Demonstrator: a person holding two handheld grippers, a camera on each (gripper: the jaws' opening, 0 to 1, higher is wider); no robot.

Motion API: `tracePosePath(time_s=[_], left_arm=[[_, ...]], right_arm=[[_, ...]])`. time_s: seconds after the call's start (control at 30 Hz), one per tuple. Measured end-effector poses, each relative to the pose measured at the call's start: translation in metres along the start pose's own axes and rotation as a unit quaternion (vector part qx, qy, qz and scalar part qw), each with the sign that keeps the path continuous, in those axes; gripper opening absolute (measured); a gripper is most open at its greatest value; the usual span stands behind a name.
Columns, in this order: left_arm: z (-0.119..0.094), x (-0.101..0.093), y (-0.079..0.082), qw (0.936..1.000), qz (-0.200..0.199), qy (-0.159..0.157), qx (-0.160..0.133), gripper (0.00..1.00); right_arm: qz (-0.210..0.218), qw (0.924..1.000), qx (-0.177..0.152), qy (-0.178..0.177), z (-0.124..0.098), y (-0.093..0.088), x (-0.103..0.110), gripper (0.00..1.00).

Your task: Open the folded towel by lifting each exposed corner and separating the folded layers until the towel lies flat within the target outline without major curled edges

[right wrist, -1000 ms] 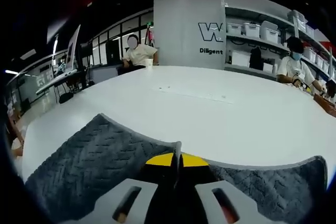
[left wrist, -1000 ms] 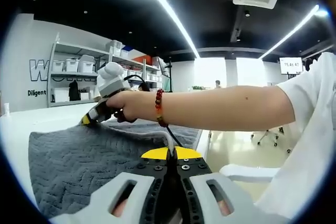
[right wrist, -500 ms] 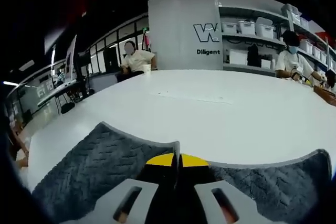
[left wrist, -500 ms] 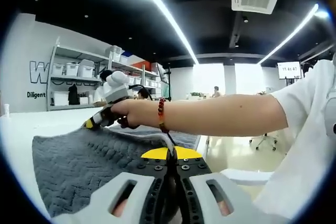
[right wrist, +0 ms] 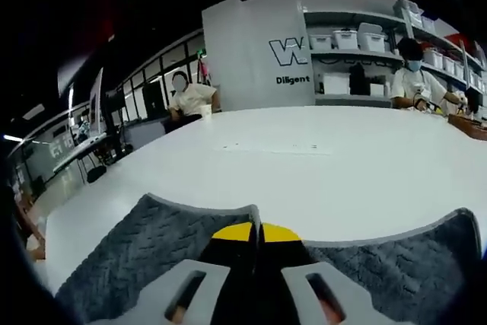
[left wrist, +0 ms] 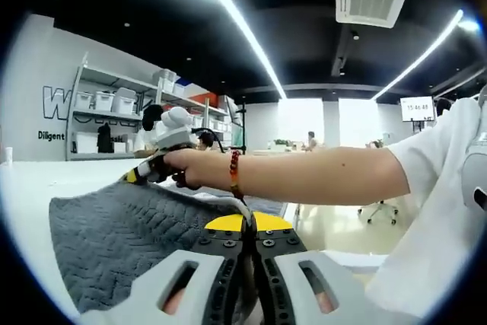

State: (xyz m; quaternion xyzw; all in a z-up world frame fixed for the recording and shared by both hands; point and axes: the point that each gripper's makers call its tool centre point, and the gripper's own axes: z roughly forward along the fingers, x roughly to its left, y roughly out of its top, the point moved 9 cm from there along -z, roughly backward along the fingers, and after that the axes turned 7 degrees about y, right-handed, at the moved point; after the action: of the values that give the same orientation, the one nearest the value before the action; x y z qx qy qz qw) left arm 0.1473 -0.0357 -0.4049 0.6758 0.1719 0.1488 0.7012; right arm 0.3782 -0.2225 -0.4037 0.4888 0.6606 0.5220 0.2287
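A dark grey towel (left wrist: 114, 237) with a herringbone weave and a light hem is held up over a white table (left wrist: 30, 180). My left gripper (left wrist: 245, 222) is shut on the towel's near edge. In the left gripper view a hand holds my right gripper (left wrist: 137, 176) at the towel's far edge. In the right gripper view my right gripper (right wrist: 257, 227) is shut on the hem of the towel (right wrist: 144, 245), which spreads to both sides of the jaws and sags between the two grips.
The white table (right wrist: 304, 173) stretches far ahead in the right gripper view. Shelves with white bins (right wrist: 358, 58) line the back wall. A seated person (right wrist: 186, 97) is at the far left and another person (right wrist: 415, 81) by the shelves.
Both grippers have lifted slightly with the towel still held between them; the views tilt upward and the table looks lower and flatter. Neither grip has changed.
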Motion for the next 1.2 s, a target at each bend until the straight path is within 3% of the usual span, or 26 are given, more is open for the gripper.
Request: tracePosePath(time_s=[0.6,1.2], left_arm=[[-0.014,0.011,0.009,0.9992,-0.026,-0.014,-0.026,0.00],[-0.030,0.020,0.015,0.9983,-0.031,-0.013,-0.047,0.00]], right_arm=[[0.008,0.9998,-0.018,0.004,0.001,0.012,0.007,0.00],[0.011,0.9991,-0.036,0.018,0.005,0.041,0.009,0.00]])
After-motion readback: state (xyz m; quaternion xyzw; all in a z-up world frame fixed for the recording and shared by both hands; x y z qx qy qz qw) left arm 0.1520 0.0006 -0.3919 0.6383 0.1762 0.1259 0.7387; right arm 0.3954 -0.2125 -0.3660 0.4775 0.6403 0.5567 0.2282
